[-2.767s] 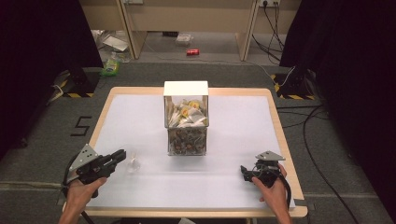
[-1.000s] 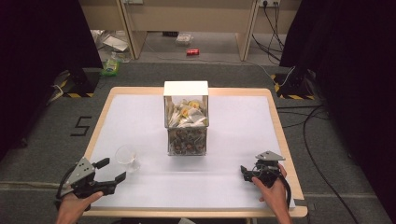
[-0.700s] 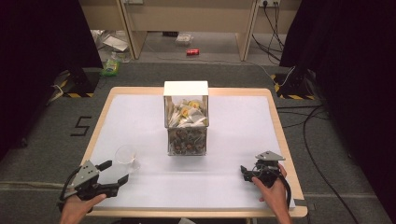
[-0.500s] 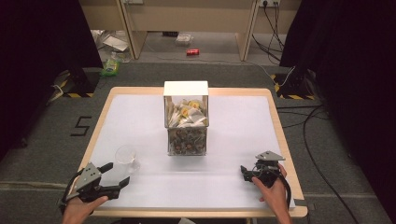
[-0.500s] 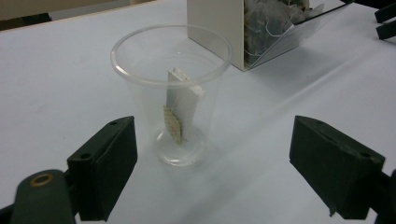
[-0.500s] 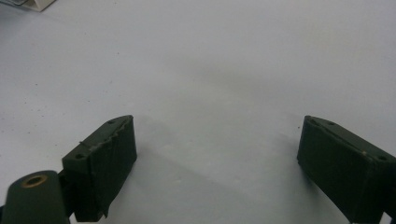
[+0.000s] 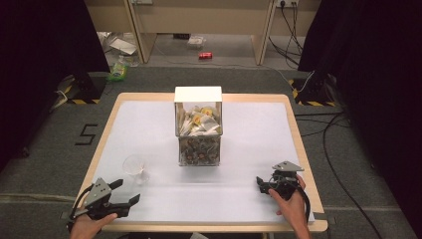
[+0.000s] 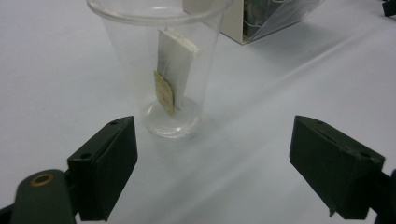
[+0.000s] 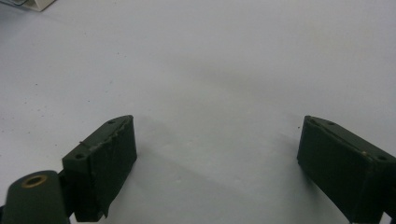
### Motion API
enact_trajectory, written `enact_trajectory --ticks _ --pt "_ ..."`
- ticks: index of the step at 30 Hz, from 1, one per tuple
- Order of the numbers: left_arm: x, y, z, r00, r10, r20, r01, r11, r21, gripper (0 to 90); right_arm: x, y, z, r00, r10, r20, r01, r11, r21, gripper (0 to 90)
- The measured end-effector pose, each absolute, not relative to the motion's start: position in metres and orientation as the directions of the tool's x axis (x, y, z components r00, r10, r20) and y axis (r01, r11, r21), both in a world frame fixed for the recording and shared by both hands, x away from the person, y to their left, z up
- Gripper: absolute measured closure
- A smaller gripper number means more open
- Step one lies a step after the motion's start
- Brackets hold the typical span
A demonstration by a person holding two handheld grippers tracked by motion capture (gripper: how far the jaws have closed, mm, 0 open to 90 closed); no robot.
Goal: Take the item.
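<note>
A clear plastic cup (image 7: 135, 168) stands upright on the white table (image 7: 249, 129), left of centre. In the left gripper view the cup (image 8: 140, 60) holds a white tea bag (image 8: 175, 63) with a yellowish tag (image 8: 163, 93). My left gripper (image 7: 125, 192) is open just short of the cup, near the front edge, with its jaws wide apart (image 8: 212, 172) and nothing between them. My right gripper (image 7: 261, 184) rests open at the front right over bare table (image 9: 217, 168).
A clear box with a white lid (image 7: 198, 127), stuffed with tea bags, stands mid-table behind the cup; its corner shows in the left gripper view (image 8: 252, 23). Cables and floor clutter lie beyond the table's far edge.
My left gripper has drawn back toward the near-left edge, away from the cup, which now stands free. The right gripper has not moved.
</note>
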State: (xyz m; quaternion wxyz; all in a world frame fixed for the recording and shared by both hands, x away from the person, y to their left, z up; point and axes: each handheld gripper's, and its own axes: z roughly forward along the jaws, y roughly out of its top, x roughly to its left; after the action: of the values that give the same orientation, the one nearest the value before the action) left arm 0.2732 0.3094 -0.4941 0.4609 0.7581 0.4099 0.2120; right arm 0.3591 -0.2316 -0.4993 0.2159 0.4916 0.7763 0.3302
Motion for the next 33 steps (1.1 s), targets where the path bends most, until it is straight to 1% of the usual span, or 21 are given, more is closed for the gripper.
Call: enact_trajectory --ticks 18,33 --pt "0.267 0.301 -0.508 0.593 0.804 -0.034 0.453 -0.299 0.840 14.6 0.359 -0.232 -0.499 -0.423 0.906 -0.011 0.620 0.298 0.726 12.4" --pt "0.258 0.297 -0.517 0.591 0.807 -0.015 0.457 -0.319 0.830 14.7 0.359 -0.231 -0.499 -0.423 0.906 -0.011 0.621 0.298 0.725 12.4"
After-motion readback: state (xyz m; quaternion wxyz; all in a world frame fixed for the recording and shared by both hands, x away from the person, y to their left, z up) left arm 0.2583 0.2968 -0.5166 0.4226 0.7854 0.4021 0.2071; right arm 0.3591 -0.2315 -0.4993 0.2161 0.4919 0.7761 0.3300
